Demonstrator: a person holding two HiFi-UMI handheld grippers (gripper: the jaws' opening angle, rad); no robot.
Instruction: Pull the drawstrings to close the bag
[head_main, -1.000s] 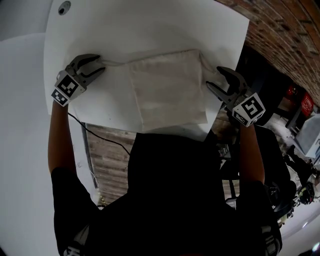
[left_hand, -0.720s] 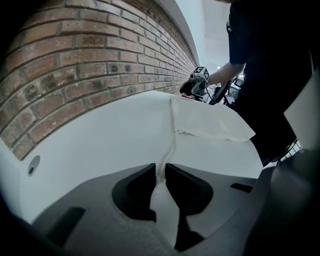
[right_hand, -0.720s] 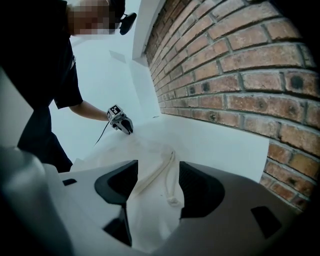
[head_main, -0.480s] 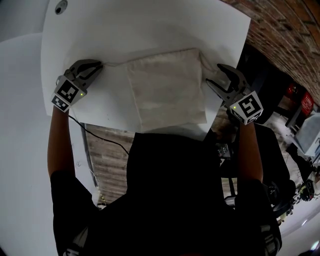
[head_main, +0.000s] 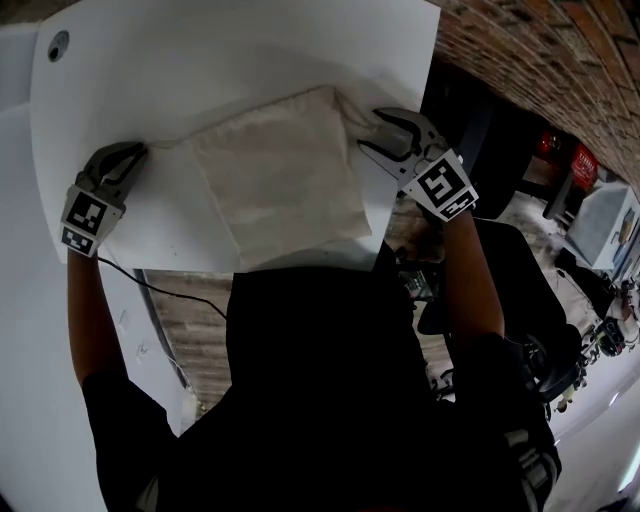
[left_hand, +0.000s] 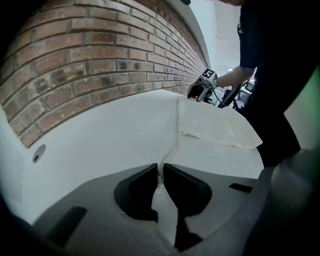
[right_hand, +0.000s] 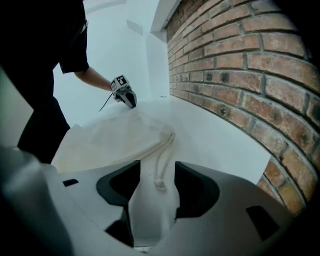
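1 cream bag (head_main: 280, 185), flat on the white table (head_main: 250, 50), near its 6 o'clock edge in the head view, mouth hem toward 12 o'clock. From the bag's 10 o'clock corner, left string (left_hand: 171, 150), nearly straight across the tabletop toward 9 o'clock and into the left gripper (head_main: 135, 152). Jaws there just closed, pinched on that string, tips almost meeting. From the 1 o'clock corner, right string (right_hand: 160, 182): short loop, knotted end, slack on the table between the jaws of the right gripper (head_main: 368, 132), just off the bag at 2 o'clock. Those jaws wide apart, just narrowed slightly, pads clear of the string on either side. Both grippers angled down at the tabletop, marker cubes toward the person. Round hole (head_main: 58, 43) in the table at the far 10 o'clock corner. Brick wall (head_main: 560, 70) beyond the 3 o'clock edge. Thin dark cable (head_main: 180, 300) below the 7 o'clock edge.
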